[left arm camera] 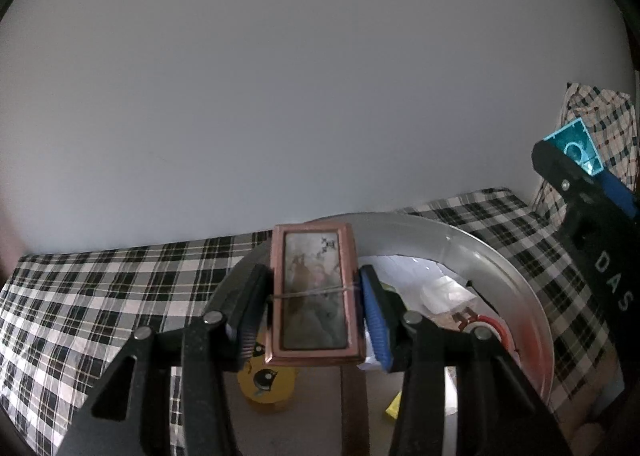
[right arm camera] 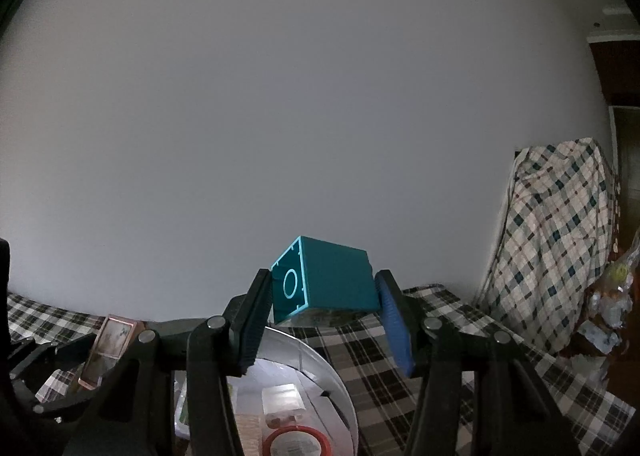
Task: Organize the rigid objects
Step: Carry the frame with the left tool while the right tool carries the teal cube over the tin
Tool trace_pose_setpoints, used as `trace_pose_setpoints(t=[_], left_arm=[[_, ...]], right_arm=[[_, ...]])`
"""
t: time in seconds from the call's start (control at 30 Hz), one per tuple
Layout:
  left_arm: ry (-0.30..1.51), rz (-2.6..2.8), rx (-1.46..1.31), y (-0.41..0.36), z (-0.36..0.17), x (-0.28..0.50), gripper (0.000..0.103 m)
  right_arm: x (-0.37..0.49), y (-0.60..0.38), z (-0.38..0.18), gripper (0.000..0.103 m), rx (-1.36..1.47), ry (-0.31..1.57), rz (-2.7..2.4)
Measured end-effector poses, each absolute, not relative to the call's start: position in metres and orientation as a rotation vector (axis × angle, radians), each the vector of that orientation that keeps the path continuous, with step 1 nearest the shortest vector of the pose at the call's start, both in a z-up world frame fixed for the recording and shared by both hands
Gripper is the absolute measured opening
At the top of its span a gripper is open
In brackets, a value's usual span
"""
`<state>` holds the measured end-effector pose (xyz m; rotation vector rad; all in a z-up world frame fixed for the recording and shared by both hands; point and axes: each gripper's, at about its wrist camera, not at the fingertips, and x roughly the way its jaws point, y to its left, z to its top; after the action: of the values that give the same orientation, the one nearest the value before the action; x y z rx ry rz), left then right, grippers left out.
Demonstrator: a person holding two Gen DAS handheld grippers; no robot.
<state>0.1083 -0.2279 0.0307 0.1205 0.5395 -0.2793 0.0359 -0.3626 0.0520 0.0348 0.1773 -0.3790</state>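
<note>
A flat copper-rimmed rectangular case (left arm camera: 313, 292) with a mottled face and a thin band across it hangs above a round metal basin (left arm camera: 516, 280); my left gripper (left arm camera: 314, 306) is shut on its two long sides. The same case (right arm camera: 109, 352) shows at the lower left of the right wrist view. A hollow teal toy block (right arm camera: 324, 282) is held off the cloth, my right gripper (right arm camera: 324, 316) shut on it, its open underside turned left. That block (left arm camera: 576, 146) and the right gripper's black body appear at the right edge of the left wrist view.
The basin (right arm camera: 316, 372) holds several small items: a yellow round toy (left arm camera: 267, 382), a red-rimmed lid (right arm camera: 298, 442), clear packets. A black-and-white checked cloth (left arm camera: 100, 288) covers the surface. A checked cover drapes over something tall at the right (right arm camera: 560, 240). A plain pale wall stands behind.
</note>
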Motion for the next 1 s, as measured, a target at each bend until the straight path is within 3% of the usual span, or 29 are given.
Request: trace_pose_setpoints(t=[0.63,1.0], left_arm=[[0.655,-0.25,0.207,-0.242,0.023,0.126,0.045],[0.704,-0.24,0.25,-0.25,0.014,0.129,0.046]], right_arm=[[0.084,-0.384,0.025,0.055,0.161,0.497,-0.217],[0.09,-0.383,0.018,0.055,0.28,0.584,-0.092]])
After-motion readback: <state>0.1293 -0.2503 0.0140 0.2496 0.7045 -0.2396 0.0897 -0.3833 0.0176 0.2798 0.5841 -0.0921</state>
